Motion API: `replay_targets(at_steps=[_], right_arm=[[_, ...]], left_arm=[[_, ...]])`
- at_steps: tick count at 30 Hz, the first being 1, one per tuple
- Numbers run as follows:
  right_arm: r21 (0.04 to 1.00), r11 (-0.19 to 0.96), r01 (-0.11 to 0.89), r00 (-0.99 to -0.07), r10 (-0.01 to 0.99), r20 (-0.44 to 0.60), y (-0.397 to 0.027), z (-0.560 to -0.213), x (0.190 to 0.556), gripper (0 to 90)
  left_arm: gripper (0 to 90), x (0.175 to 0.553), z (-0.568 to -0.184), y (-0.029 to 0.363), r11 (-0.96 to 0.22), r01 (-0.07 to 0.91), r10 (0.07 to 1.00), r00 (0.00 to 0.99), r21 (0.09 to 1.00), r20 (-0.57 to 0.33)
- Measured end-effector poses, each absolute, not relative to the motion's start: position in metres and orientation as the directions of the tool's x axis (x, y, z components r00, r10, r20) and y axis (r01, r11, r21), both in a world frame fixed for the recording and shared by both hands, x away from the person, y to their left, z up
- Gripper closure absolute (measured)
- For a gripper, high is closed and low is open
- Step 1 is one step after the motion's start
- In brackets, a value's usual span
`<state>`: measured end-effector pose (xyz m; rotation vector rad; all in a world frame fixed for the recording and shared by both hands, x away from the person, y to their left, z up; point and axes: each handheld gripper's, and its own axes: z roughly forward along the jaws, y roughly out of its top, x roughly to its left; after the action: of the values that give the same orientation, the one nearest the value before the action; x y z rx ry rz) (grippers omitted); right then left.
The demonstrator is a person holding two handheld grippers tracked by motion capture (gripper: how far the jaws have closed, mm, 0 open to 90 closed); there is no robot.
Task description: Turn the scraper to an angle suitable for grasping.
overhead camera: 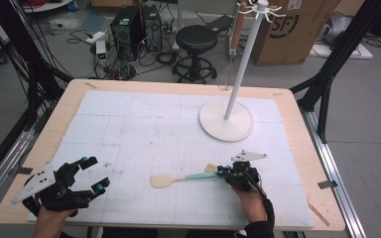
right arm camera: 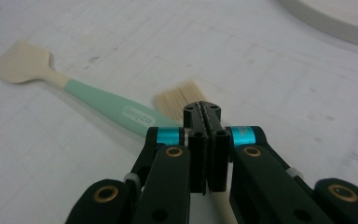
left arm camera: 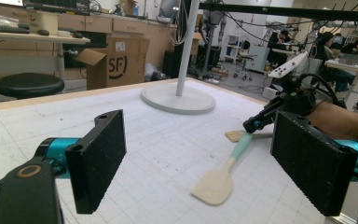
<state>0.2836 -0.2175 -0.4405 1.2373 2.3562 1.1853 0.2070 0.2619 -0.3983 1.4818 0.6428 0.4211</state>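
Observation:
A spatula (overhead camera: 171,179) (left arm camera: 219,179) (right arm camera: 98,100) with a cream blade and a mint-green handle lies flat on the white mat at front centre. A small brush (overhead camera: 210,167) (left arm camera: 235,136) (right arm camera: 177,100) with pale bristles lies beside the handle's end. My right gripper (overhead camera: 222,172) (left arm camera: 254,125) (right arm camera: 202,112) is low over the mat with its jaws pressed flat together, right beside the end of the green handle and over the brush. I see nothing clamped between them. My left gripper (overhead camera: 93,174) (left arm camera: 205,163) rests at the front left, wide open and empty, pointing towards the spatula.
A white utensil stand (overhead camera: 225,123) (left arm camera: 179,98) with a tall pole stands at the back right of the mat; a whisk (overhead camera: 224,79) hangs from it. A thin wooden stick (overhead camera: 319,212) lies at the table's right edge. Behind the table are a stool (overhead camera: 196,39) and a cardboard box (overhead camera: 290,29).

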Motion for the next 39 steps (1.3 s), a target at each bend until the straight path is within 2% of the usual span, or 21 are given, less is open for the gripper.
replay_targets(at_steps=[9, 15, 22, 39], right_arm=[[0.74, 0.388, 0.549, -0.698, 0.7, 0.151, -0.171, -0.441, 0.289, 88.4], [0.773, 0.336, 0.539, -0.669, 0.728, 0.15, -0.188, -0.434, 0.279, 88.6], [0.745, 0.343, 0.572, -0.65, 0.744, 0.157, -0.215, -0.446, 0.265, 89.1], [0.74, 0.34, 0.581, -0.621, 0.772, 0.132, -0.177, -0.447, 0.294, 89.1]], left_arm=[[18.5, 0.206, -0.397, 0.26, 0.064, 0.124, 0.624, 0.769, 0.99, -0.137], [18.5, 0.206, -0.398, 0.261, 0.062, 0.124, 0.624, 0.769, 0.99, -0.136], [18.5, 0.206, -0.398, 0.262, 0.067, 0.122, 0.626, 0.767, 0.99, -0.137], [18.5, 0.206, -0.401, 0.268, 0.069, 0.128, 0.632, 0.762, 0.989, -0.142]])
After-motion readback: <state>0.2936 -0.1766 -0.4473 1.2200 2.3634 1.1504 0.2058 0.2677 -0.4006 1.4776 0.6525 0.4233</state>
